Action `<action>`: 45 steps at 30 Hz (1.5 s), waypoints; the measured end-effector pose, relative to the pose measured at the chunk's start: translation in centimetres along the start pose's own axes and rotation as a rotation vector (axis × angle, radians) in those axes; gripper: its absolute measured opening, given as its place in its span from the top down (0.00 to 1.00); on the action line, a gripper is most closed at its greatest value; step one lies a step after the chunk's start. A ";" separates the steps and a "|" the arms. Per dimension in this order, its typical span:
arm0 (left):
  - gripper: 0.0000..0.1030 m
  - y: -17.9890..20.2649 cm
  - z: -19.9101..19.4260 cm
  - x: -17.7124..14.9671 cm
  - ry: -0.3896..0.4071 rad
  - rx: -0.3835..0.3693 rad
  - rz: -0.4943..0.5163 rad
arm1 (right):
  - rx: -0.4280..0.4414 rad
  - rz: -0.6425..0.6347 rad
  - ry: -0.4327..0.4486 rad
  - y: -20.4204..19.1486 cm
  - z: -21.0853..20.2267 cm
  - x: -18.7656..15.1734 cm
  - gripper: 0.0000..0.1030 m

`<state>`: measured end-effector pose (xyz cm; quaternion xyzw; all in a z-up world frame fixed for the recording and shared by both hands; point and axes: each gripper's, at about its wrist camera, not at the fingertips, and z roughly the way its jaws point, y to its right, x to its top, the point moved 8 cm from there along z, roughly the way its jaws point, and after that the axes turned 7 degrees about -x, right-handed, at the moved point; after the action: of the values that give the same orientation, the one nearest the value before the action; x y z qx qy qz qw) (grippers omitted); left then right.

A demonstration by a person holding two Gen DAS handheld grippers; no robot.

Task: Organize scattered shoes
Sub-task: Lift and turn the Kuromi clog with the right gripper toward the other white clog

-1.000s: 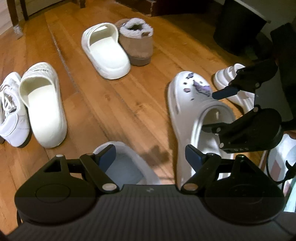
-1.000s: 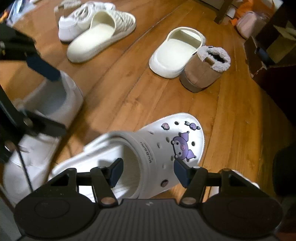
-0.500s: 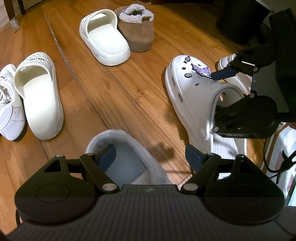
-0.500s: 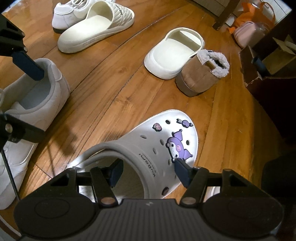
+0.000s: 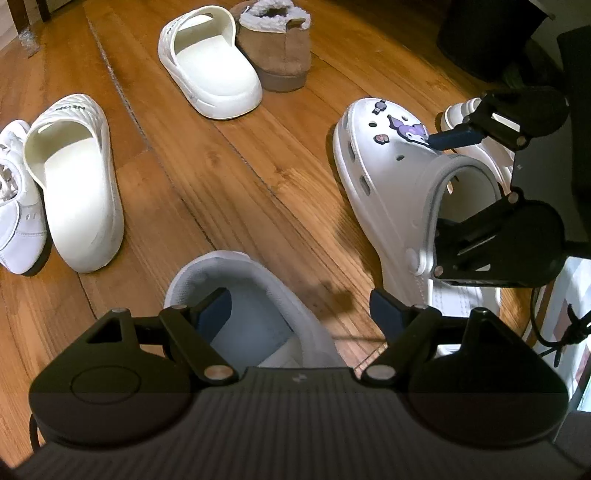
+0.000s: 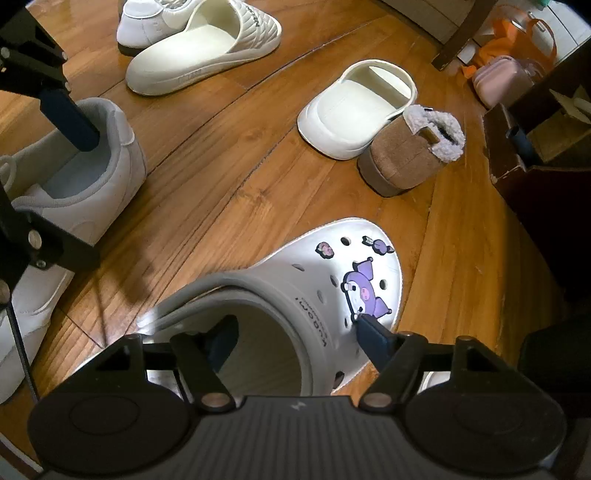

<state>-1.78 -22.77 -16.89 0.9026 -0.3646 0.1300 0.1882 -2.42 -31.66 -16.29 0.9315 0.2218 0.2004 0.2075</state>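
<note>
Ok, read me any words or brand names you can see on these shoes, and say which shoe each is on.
"kuaomi", roughly, printed sideways and not fully sharp: on the white clog, beside its opening.
Short dark word, too blurred to read: on the strap of the quilted slide.
No other readable text.

Shoes lying on the wooden plank floor, counted by kind. White lace-up sneakers: two, one at 9 o'clock and one at 11 o'clock. Cream open-toe slides: two, a quilted one at 11 o'clock and a smooth one at 1 o'clock. Tan fleece-lined slipper: one, sitting at 2 o'clock. White perforated clogs: one bearing purple charms at 6 o'clock; a second white shoe is showing partly at 3 o'clock.
</note>
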 end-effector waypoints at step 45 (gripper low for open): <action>0.18 1.8 -5.7 -0.4 0.093 -0.001 0.051 | 0.127 0.890 -0.343 8.8 -2.0 -7.4 0.74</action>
<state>-3.88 -21.24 -11.45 0.8859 -0.3785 0.1765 0.2022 -6.56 -41.90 -12.53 0.9663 -0.2242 0.0992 0.0780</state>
